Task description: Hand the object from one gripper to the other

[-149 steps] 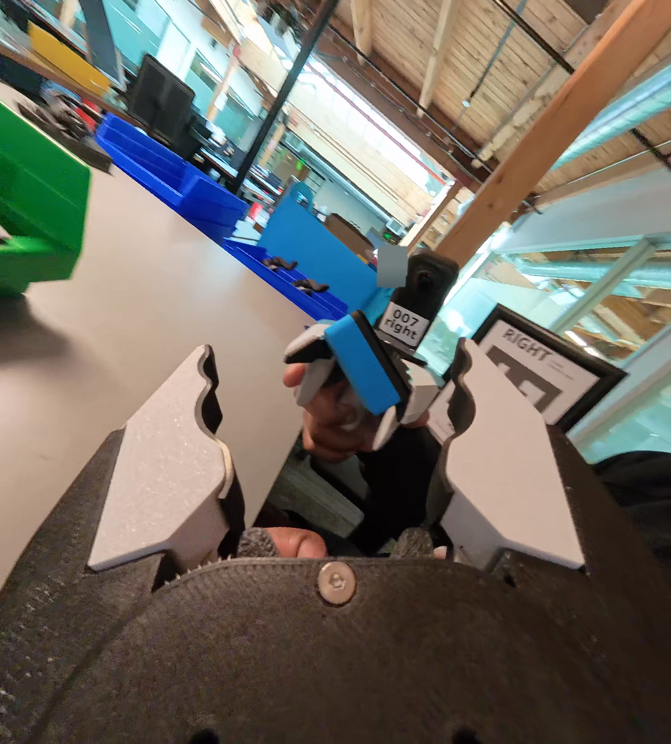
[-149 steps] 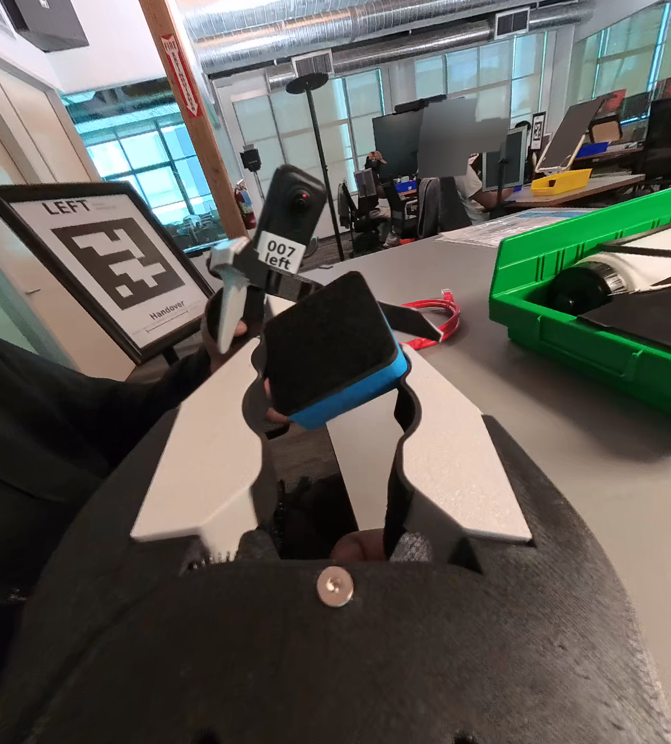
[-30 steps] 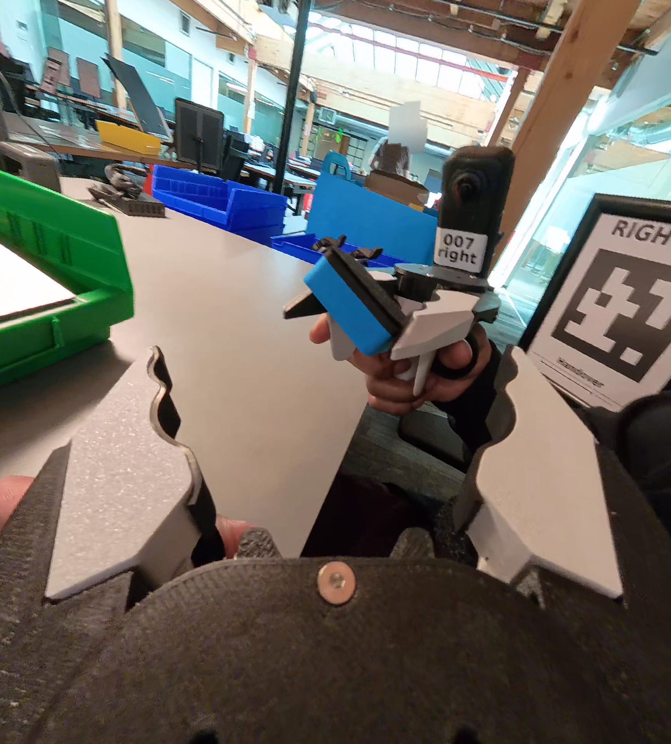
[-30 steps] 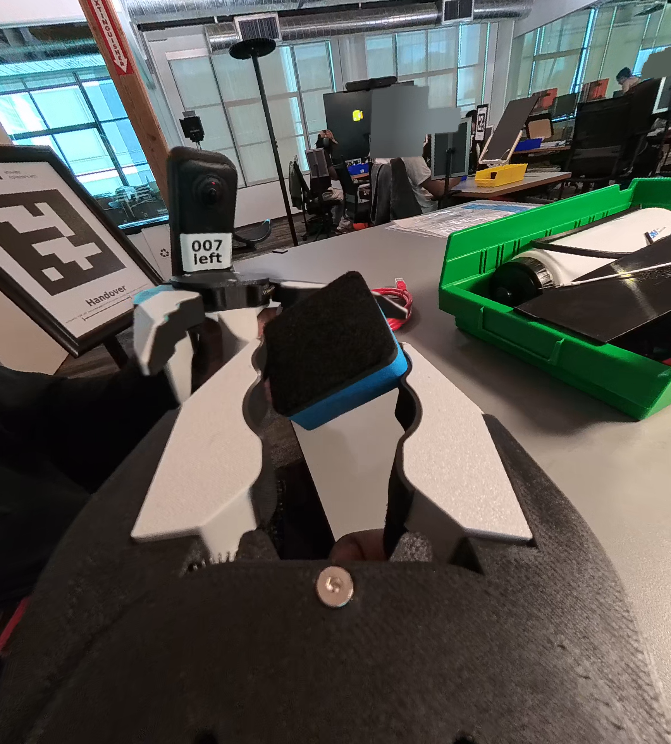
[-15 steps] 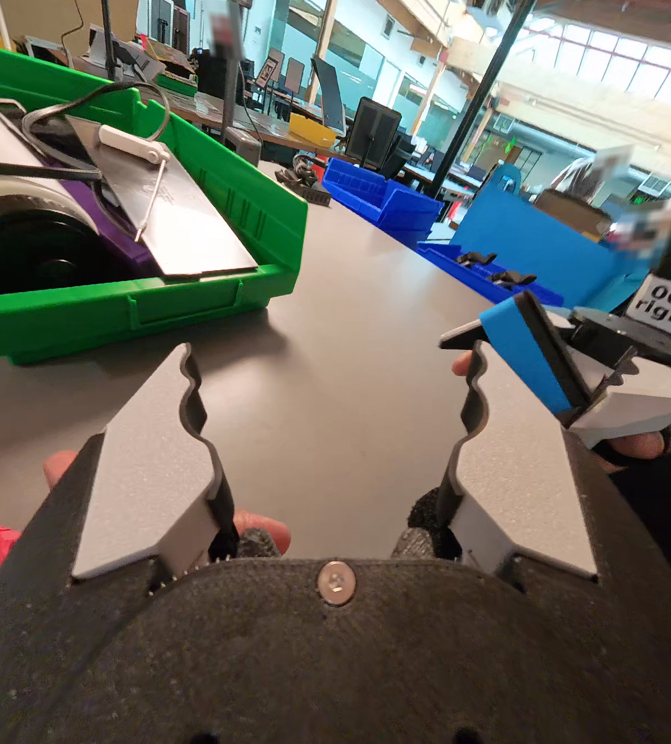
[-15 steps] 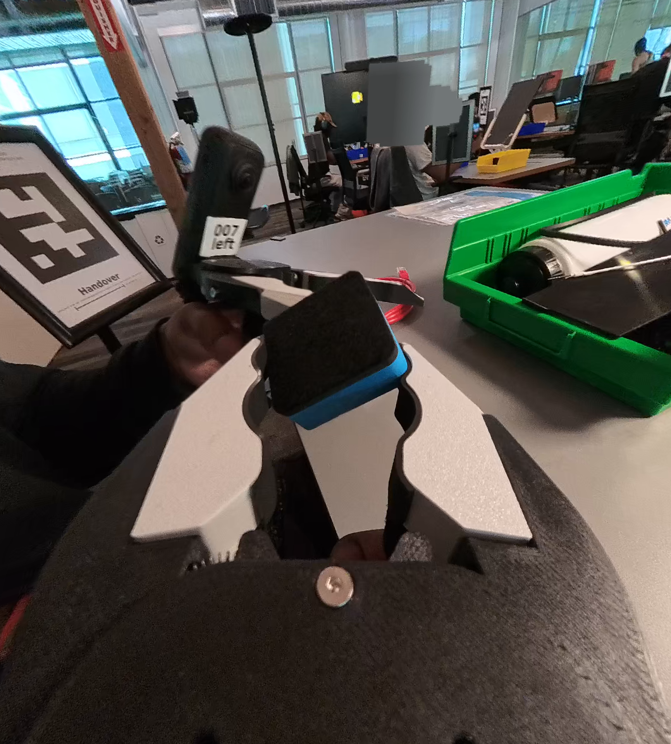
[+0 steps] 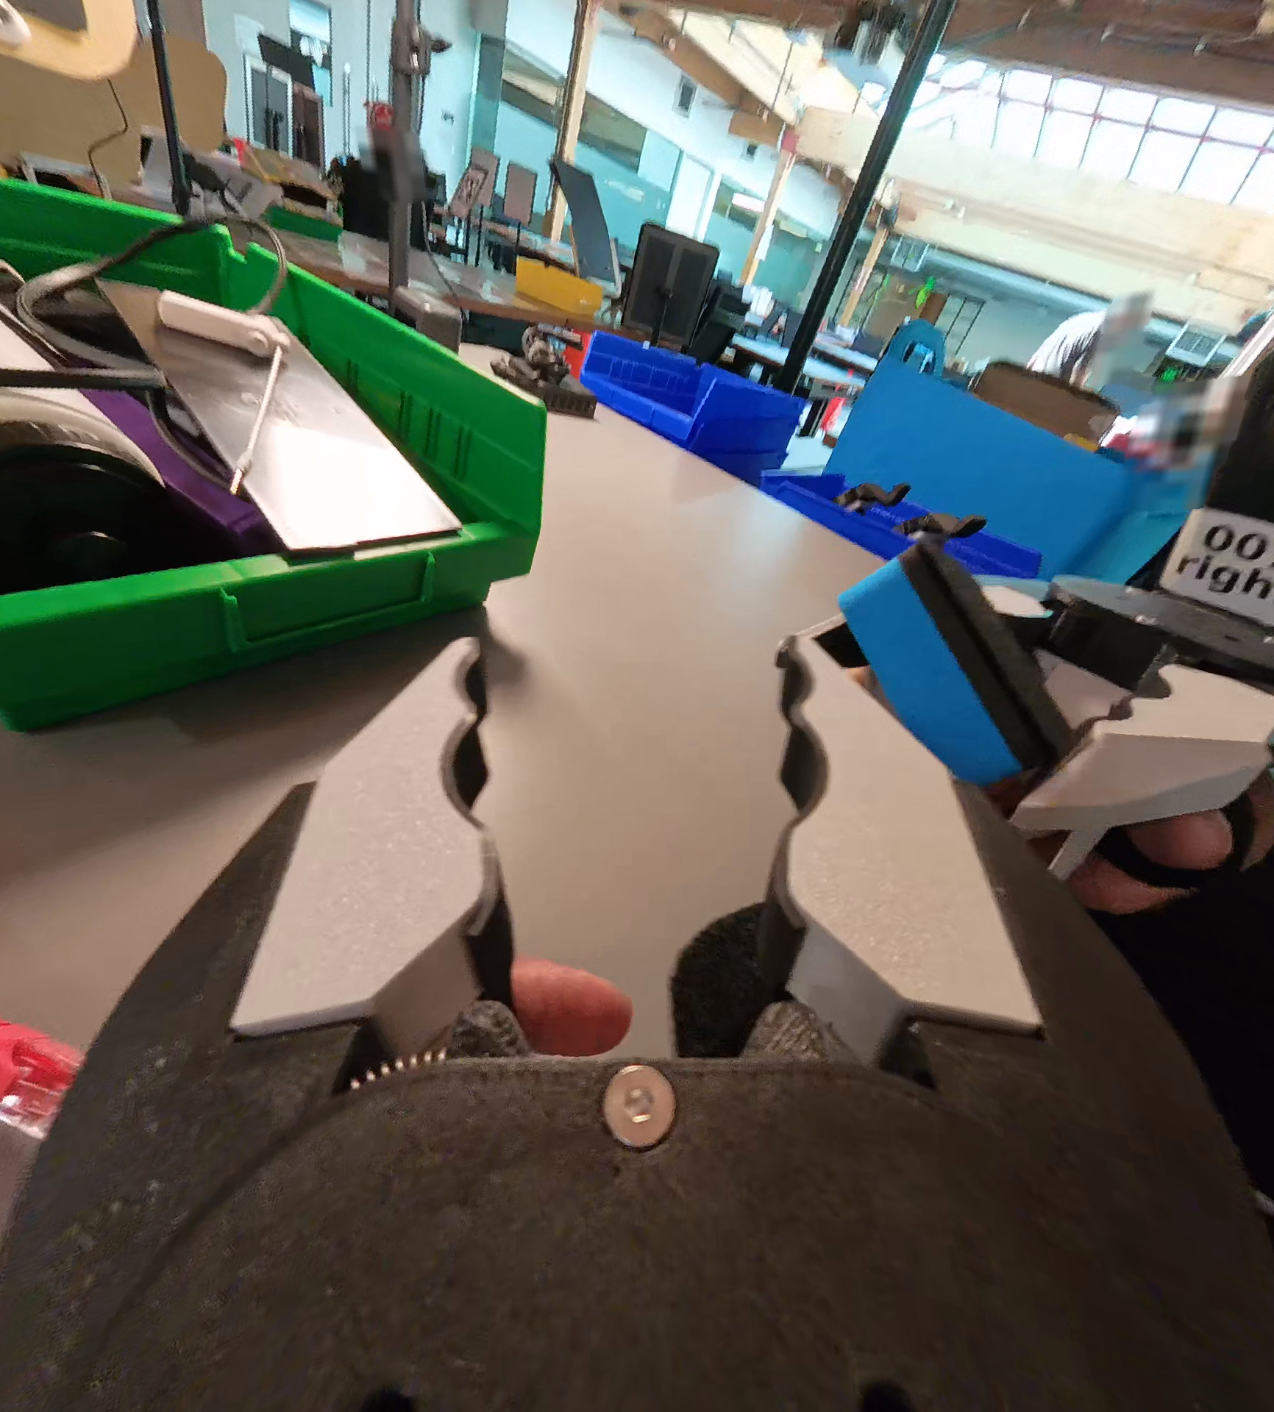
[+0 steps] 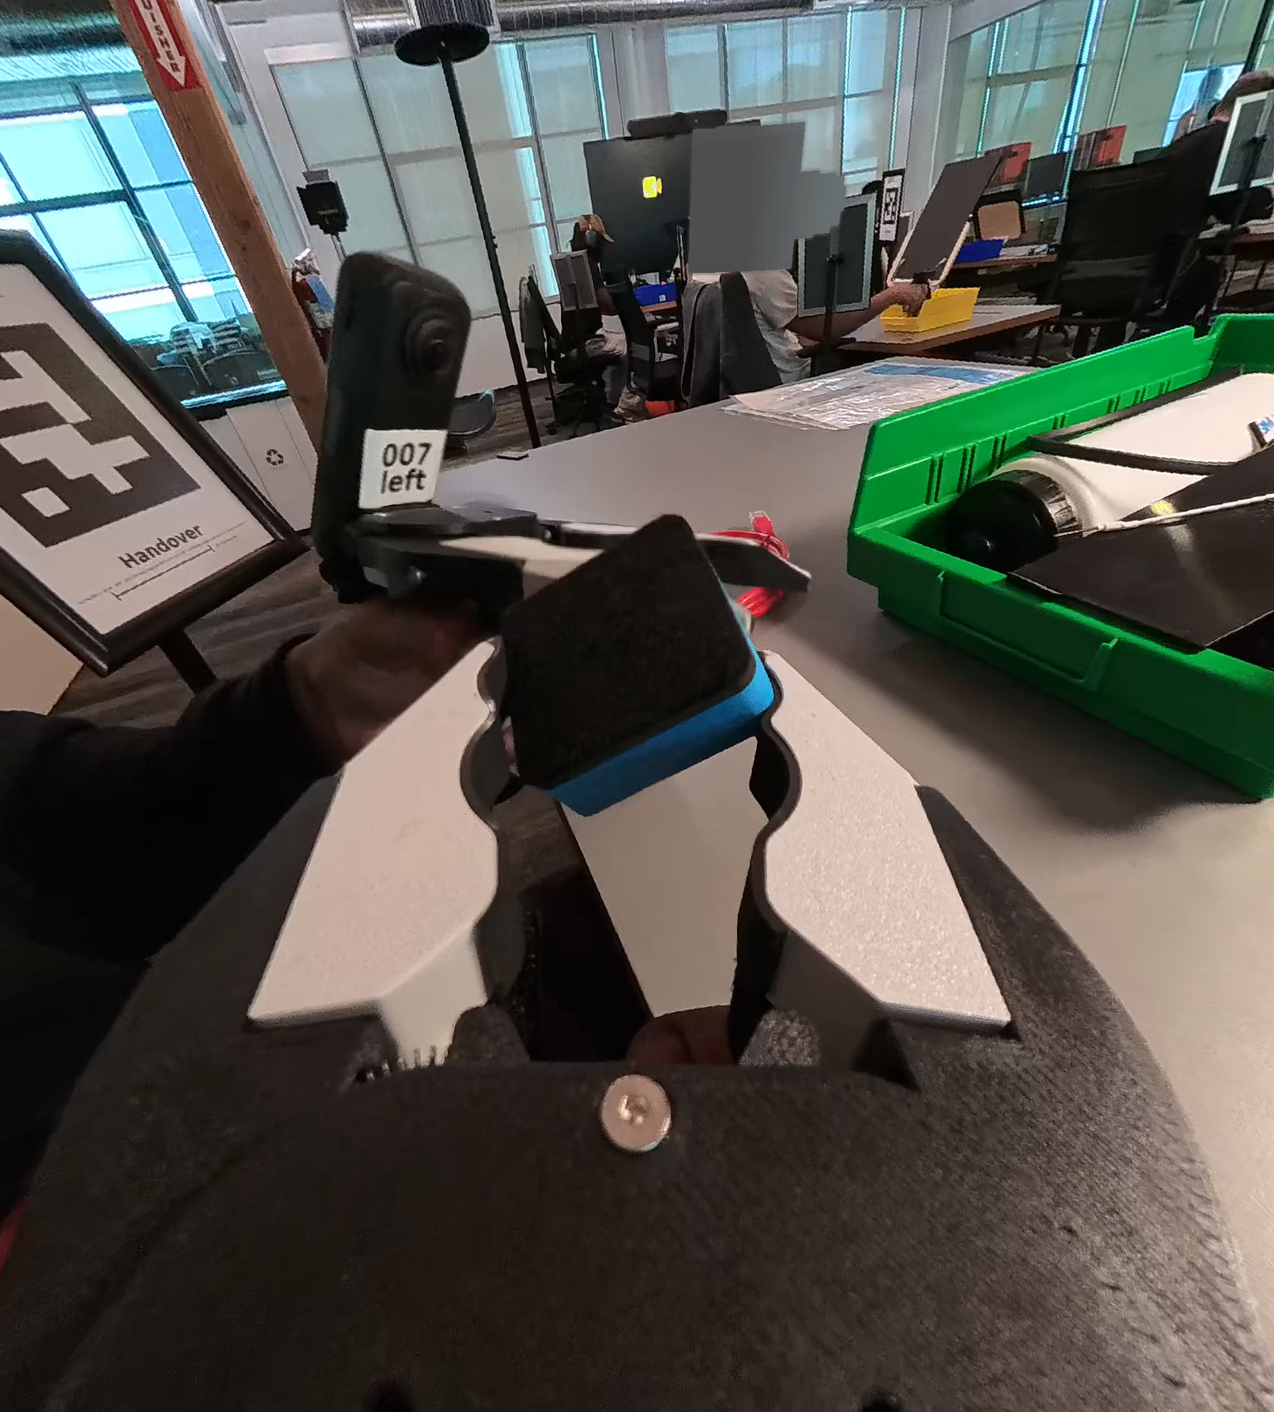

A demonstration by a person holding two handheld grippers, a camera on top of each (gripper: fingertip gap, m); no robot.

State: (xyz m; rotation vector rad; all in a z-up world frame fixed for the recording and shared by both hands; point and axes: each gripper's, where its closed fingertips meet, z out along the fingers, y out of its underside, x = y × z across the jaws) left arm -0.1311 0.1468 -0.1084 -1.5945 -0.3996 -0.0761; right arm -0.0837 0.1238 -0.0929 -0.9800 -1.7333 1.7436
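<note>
1. The eraser (image 8: 622, 657) has a fuzzy black felt face on smooth blue foam.
2. The right gripper (image 8: 630, 710) has matt, grainy grey plastic fingers.
3. The green bin (image 7: 389, 581) at ten o'clock is glossy plastic.
4. The worktop (image 7: 641, 611) is smooth, matt grey.

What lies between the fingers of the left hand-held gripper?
Nothing: in the left wrist view the left hand-held gripper is open, with only bare table behind the gap.

From my remote station: an open-plan office doubling as a lab, with monitors (image 8: 638, 195) and desk chairs (image 8: 718, 344) at upper centre, exposed ductwork overhead, green parts bin (image 8: 1077, 649) at right, blue bins (image 7: 687, 397) on the grey worktable (image 7: 619, 688).
</note>
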